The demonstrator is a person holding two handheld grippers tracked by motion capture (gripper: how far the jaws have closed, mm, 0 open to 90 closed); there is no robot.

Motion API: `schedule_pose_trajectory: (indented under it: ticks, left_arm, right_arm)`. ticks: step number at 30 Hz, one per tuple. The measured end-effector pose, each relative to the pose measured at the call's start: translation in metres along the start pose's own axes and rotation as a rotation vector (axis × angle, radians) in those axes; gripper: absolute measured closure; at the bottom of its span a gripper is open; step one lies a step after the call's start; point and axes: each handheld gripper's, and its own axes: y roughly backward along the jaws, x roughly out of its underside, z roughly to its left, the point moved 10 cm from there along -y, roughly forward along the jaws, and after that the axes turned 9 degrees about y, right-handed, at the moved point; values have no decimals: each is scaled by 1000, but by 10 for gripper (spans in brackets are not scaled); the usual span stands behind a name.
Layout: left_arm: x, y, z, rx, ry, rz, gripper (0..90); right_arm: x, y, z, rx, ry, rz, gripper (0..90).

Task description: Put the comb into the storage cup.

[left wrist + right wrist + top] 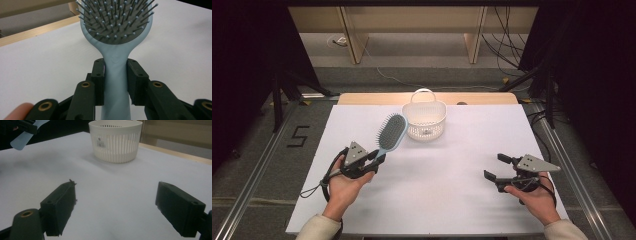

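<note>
A light blue hairbrush [390,133] with grey bristles is held off the white table, head pointing toward the basket. My left gripper [377,159] is shut on its handle; in the left gripper view both jaws press the handle of the hairbrush [116,75] from either side. A white slotted basket [424,119] with a hoop handle stands at the back centre of the table, just right of the brush head. My right gripper [498,166] rests low at the table's right front, open and holding nothing. The basket [116,141] stands ahead of it in the right gripper view.
A white sheet covers the table [437,195], with a wooden strip [377,98] along the far edge. Black stands and cables flank the table on the floor. The brush handle's end [23,140] shows at the upper left of the right gripper view.
</note>
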Motion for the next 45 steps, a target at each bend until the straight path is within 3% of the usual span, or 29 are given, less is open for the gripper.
schedule_pose_trajectory:
  ticks: [25,45]
  left_arm:
    - [-17,3,-1,48,35,-99,699]
    - [-36,-2,2,43,47,-157,698]
  right_arm:
    - [0,0,0,1,0,2,175]
    - [1,-1,0,1,-6,1,175]
